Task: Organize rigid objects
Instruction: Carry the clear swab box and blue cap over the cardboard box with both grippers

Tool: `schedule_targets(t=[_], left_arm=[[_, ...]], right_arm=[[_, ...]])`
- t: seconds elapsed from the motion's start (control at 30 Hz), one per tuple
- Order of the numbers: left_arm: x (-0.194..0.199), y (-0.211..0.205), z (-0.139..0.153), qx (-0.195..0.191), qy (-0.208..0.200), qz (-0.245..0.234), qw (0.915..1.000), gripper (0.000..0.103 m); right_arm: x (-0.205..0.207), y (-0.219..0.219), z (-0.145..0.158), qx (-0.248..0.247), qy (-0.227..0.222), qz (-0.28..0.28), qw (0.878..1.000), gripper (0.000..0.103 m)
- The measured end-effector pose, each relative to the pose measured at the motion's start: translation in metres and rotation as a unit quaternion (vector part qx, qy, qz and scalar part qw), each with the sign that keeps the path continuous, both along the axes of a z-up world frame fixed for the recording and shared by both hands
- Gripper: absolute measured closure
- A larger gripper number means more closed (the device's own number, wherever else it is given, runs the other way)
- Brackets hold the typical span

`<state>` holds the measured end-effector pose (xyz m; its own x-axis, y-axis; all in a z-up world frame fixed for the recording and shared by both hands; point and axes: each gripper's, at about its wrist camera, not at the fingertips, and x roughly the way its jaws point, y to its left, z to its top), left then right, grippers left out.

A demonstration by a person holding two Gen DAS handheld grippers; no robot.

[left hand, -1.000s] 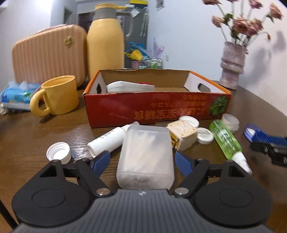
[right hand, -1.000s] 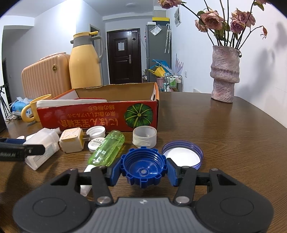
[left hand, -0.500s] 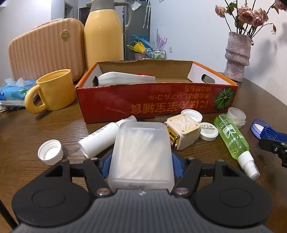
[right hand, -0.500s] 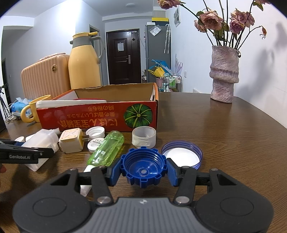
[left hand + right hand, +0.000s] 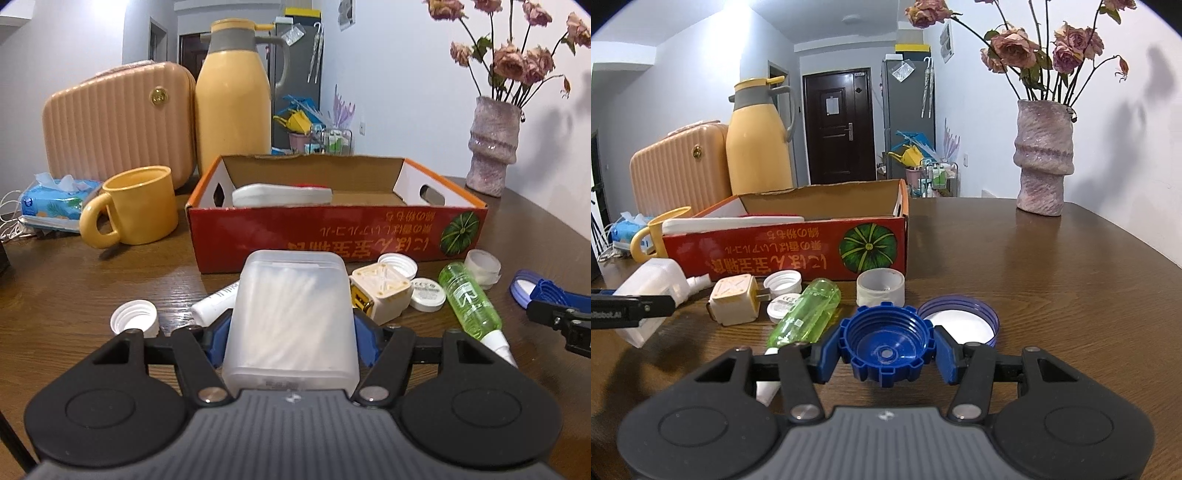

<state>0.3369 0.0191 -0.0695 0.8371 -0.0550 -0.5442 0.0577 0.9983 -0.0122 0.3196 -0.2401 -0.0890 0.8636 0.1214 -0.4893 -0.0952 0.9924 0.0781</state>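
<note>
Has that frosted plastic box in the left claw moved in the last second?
Yes. The frosted box has come up off the table, toward the red carton, clamped in the left gripper.

the frosted, translucent plastic box (image 5: 291, 314) looks matt. the blue cap (image 5: 886, 345) is glossy ribbed plastic. the green bottle (image 5: 805, 310) is clear, shiny plastic. the red box (image 5: 332, 225) is printed cardboard. the table (image 5: 1071, 295) is dark, grained, polished wood. the vase (image 5: 1043, 151) looks rough.
</note>
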Motion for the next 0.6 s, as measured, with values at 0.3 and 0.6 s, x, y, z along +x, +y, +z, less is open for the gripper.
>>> schedule_targets(t=[0.3, 0.6], left_arm=[[-0.019, 0.004, 0.018, -0.018, -0.03, 0.007, 0.9994, 0.037], [-0.032, -0.002, 0.041, -0.039, -0.056, -0.008, 0.9977, 0.037]], right_arm=[[-0.007, 0.0, 0.012, 0.003, -0.03, 0.007, 1.0, 0.051], [-0.006, 0.009, 0.032, -0.003, -0.054, 0.021, 0.998, 0.051]])
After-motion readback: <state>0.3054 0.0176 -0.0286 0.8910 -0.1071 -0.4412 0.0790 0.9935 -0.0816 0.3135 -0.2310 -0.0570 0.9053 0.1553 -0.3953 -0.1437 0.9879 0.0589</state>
